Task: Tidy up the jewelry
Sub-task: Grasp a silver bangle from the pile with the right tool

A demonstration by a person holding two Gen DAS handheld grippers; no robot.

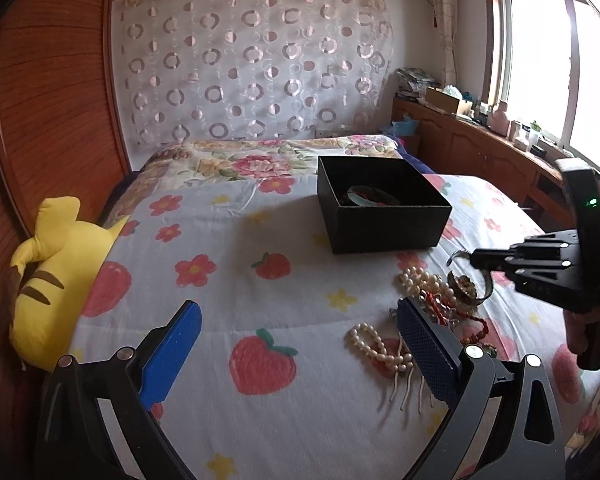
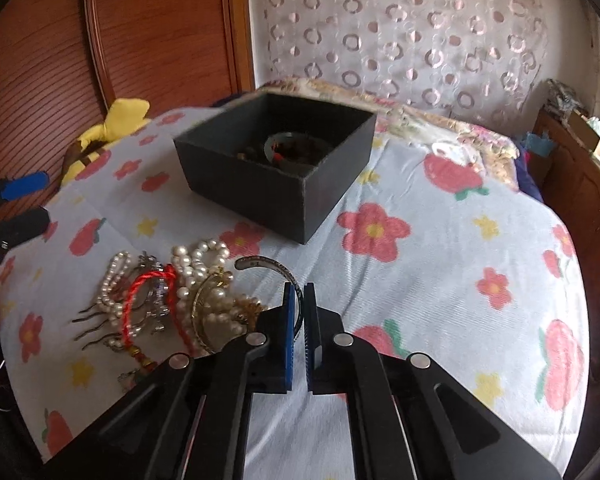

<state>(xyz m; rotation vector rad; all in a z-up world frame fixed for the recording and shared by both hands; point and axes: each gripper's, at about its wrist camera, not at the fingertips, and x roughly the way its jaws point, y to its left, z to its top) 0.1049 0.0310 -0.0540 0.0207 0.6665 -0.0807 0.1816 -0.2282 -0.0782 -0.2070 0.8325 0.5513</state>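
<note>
I have the right gripper [image 2: 299, 304] pinched nearly closed on the thin silver open cuff bangle [image 2: 268, 266]; the 2 blue pads sit on either side of the band with only the metal between them. The cuff hangs forward of the fingertips, its open end pointing toward the box, just beside the heap and apparently lifted off the quilt, though I can't tell that for sure.

The left gripper [image 1: 300, 344] is wide open, holding nothing, hovering low over the strawberry-and-flower printed quilt [image 1: 260, 280] just left of the heap.

The black square open-top cardboard box [image 2: 276, 184] sits on the quilt ahead of the right gripper, well apart from the cuff. There is already a round bangle and some dark pieces inside; I can't make out exactly which.

The rest of the jewelry is a tangled heap of white pearl strands [image 2: 204, 264], a red cord bracelet [image 2: 156, 284] and a gold bangle [image 2: 204, 312], left of the right fingers.

How I'd run this step, judging from here:
- Grip is on 1 narrow band, so keep the squeeze steady; a thin cuff can pivot between flat pads.
- Raise enough to clear the near box wall before going forward.
- Let go only once over the box interior, low, so it doesn't bounce out.
- Watch for a pearl strand snagging on the cuff's open end.
</note>
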